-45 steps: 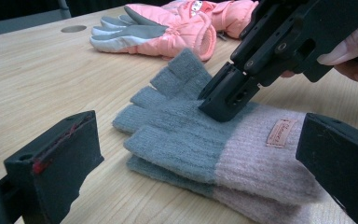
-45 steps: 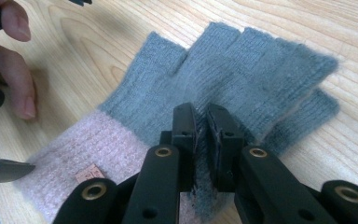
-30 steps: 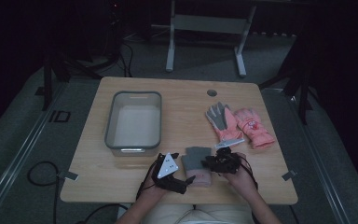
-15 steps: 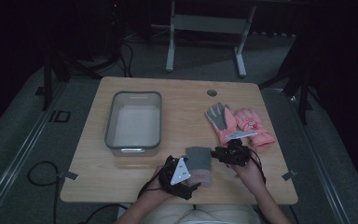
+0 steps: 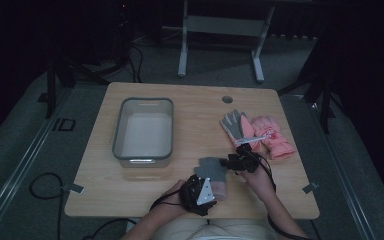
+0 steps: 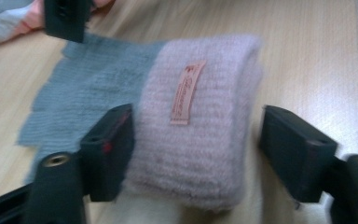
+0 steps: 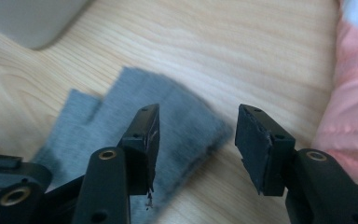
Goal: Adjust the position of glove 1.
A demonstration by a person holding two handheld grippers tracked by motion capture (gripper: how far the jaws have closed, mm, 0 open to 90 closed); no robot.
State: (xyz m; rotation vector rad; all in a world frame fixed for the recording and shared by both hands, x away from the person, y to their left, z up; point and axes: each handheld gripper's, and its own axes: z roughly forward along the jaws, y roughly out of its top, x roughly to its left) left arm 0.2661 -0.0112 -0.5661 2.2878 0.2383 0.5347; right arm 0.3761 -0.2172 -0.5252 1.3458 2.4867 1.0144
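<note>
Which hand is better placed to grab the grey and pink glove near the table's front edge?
Left. Its tool is open with the jaws either side of the glove's pink cuff. The right tool is open above the grey finger end.

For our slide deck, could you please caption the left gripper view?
Open left tool straddling the pink cuff of a grey knit glove lying on the wooden table.
</note>
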